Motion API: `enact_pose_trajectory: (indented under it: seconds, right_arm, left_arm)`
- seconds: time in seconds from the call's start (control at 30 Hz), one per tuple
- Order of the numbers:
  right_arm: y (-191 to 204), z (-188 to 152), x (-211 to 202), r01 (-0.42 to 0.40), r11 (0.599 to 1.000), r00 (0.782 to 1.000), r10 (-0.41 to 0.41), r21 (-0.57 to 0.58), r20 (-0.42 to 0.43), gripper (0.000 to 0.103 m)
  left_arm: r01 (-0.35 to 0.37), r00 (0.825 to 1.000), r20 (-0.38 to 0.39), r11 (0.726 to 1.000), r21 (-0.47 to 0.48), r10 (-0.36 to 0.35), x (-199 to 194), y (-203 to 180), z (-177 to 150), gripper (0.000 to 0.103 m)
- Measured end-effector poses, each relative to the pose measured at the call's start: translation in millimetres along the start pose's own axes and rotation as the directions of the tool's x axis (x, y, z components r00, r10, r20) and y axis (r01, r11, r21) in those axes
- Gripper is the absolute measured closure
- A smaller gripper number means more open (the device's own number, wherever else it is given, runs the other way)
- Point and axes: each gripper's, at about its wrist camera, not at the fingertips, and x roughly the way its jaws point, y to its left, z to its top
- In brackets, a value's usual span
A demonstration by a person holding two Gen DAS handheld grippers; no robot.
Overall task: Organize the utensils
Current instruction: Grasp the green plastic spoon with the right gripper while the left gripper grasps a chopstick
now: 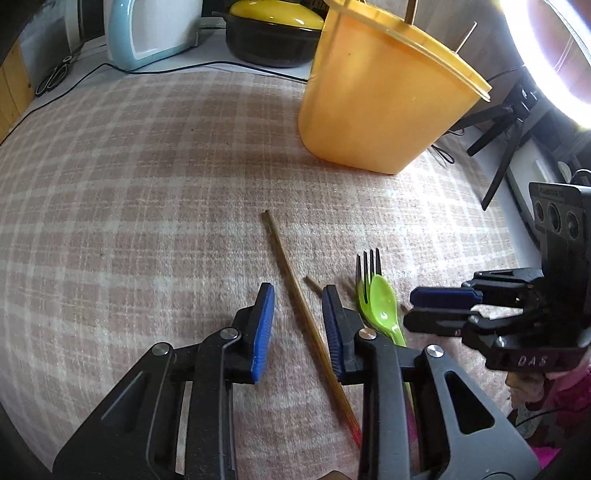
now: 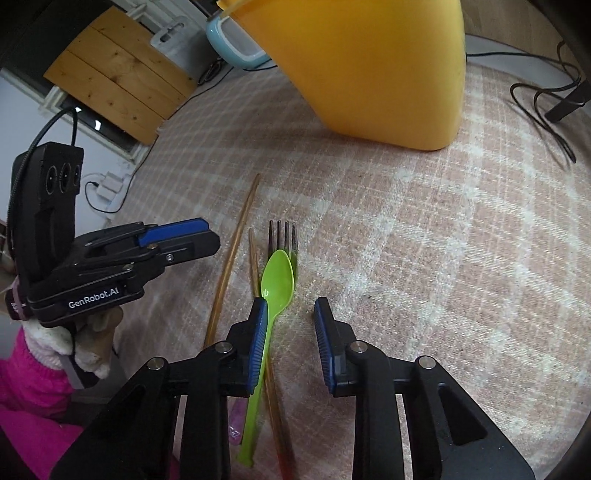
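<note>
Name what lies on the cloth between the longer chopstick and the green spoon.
In the right wrist view, a second, shorter chopstick lies between the longer chopstick and the green spoon, close against the spoon's left side.

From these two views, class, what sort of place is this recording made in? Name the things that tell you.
Probably a home kitchen or dining table set up for filming. A yellow-lidded black pot and a pale blue appliance stand behind the checked cloth, with a fork and green spoon on it, and a ring light beside.
</note>
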Motion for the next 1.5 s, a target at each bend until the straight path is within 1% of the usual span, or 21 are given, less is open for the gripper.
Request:
enact_pose_trajectory:
  seconds: [0.23,0.3,0.33,0.37,0.5,0.57,0.63,0.8,0.87,0.9,0.97,1.0,1.1,1.17,1.23,1.3,1.5]
  right_arm:
    - [5,4,13,-0.002,1.000,1.000,0.003,0.016,-0.024,0.080]
    - [6,5,16,0.001,1.000,1.000,-0.001,0.022,-0.024,0.082]
    - [6,6,16,0.002,1.000,1.000,-0.001,0.023,-0.025,0.082]
    - [7,8,17,0.003,1.000,1.000,-0.002,0.023,-0.027,0.082]
    - [8,9,18,0.003,1.000,0.999,-0.002,0.028,-0.036,0.082]
    - [8,10,19,0.011,1.000,0.999,-0.010,0.029,-0.040,0.082]
    - [10,11,21,0.018,1.000,0.999,-0.017,0.024,-0.042,0.082]
    - [22,13,28,0.059,0.998,0.997,-0.060,-0.024,-0.053,0.082]
    - [29,14,30,0.091,0.994,0.994,-0.094,-0.053,-0.056,0.082]
    - [31,14,31,0.104,0.993,0.993,-0.107,-0.061,-0.057,0.083]
    - [36,15,34,0.152,0.984,0.986,-0.157,-0.089,-0.056,0.089]
    - [37,16,34,0.158,0.983,0.985,-0.164,-0.097,-0.056,0.089]
    - [37,16,35,0.167,0.982,0.983,-0.173,-0.093,-0.056,0.090]
    - [37,16,33,0.174,0.981,0.983,-0.179,-0.088,-0.050,0.097]
    - [36,16,30,0.170,0.982,0.984,-0.174,-0.079,-0.046,0.097]
    - [33,16,28,0.165,0.983,0.984,-0.169,-0.082,-0.047,0.101]
    - [26,17,25,0.163,0.985,0.985,-0.166,-0.061,-0.042,0.101]
  left_arm:
    - [-0.023,1.000,-0.020,1.000,0.019,0.023,14,-3,10,0.077]
    - [-0.031,0.999,-0.026,0.999,0.028,0.032,17,-4,11,0.077]
    - [-0.033,0.999,-0.028,0.999,0.028,0.033,18,-5,11,0.079]
    - [-0.034,0.999,-0.032,0.999,0.028,0.035,19,-5,11,0.084]
    - [-0.040,0.998,-0.037,0.999,0.031,0.041,23,-4,10,0.088]
    - [-0.041,0.999,-0.033,0.999,0.029,0.042,24,-4,11,0.094]
    - [-0.042,0.999,-0.027,0.999,0.024,0.042,24,-2,10,0.095]
    - [-0.043,0.999,-0.018,0.999,0.029,0.043,23,-2,9,0.095]
    - [-0.042,0.999,-0.017,0.999,0.028,0.043,23,-2,9,0.095]
    - [-0.041,0.999,-0.016,0.999,0.028,0.042,23,-2,9,0.095]
    - [-0.043,0.999,-0.017,0.999,0.028,0.043,22,-2,9,0.095]
    - [-0.043,0.999,-0.017,0.999,0.027,0.043,22,-2,9,0.095]
    - [-0.045,0.999,-0.016,0.999,0.025,0.045,21,-2,9,0.096]
    - [-0.043,0.999,-0.015,0.999,0.022,0.043,20,-1,9,0.096]
    - [-0.042,0.999,-0.014,0.999,0.022,0.043,18,-1,8,0.096]
    - [-0.043,0.999,-0.014,0.999,0.023,0.043,18,-1,8,0.097]
    - [-0.049,0.999,-0.014,0.999,0.023,0.050,17,1,9,0.097]
